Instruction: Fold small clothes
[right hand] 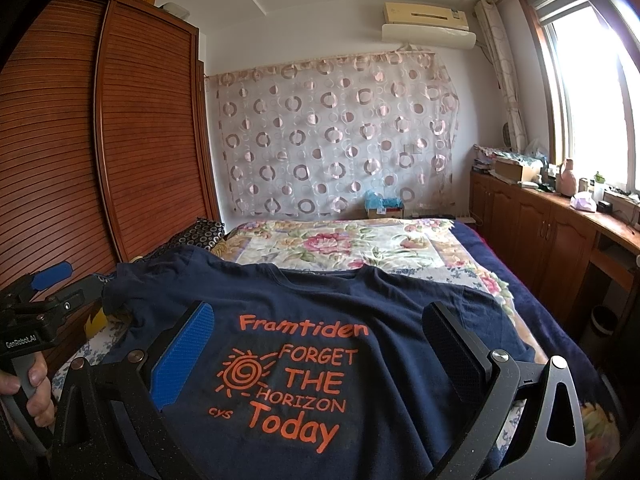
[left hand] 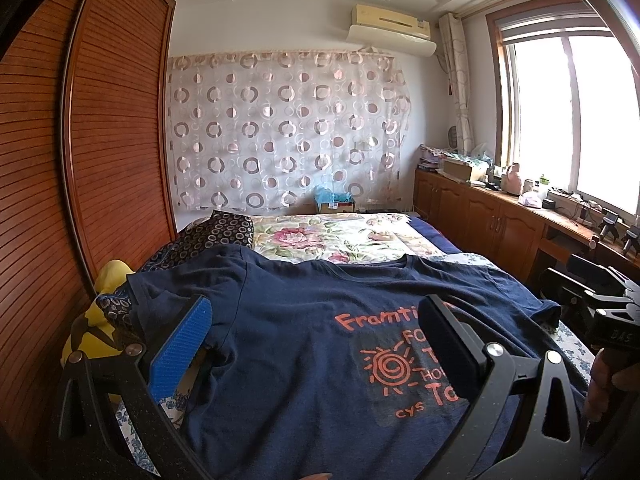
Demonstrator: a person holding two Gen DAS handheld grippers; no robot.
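Both tongs, left (left hand: 316, 344) and right (right hand: 320, 344), gape wide, holding nothing, above navy t-shirt (right hand: 304, 360) spread print-up on bed (right hand: 400, 248); best pinch sleeve edges evenly, fold inward.

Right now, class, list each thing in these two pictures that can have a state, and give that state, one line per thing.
T-shirt: spread flat on the bed, print up, not folded.
Left tongs: open, hovering over the T-shirt, holding nothing.
Right tongs: open, hovering over the T-shirt, holding nothing.
Wardrobe doors: shut.
Window curtain: drawn aside.
Cabinet doors: shut.
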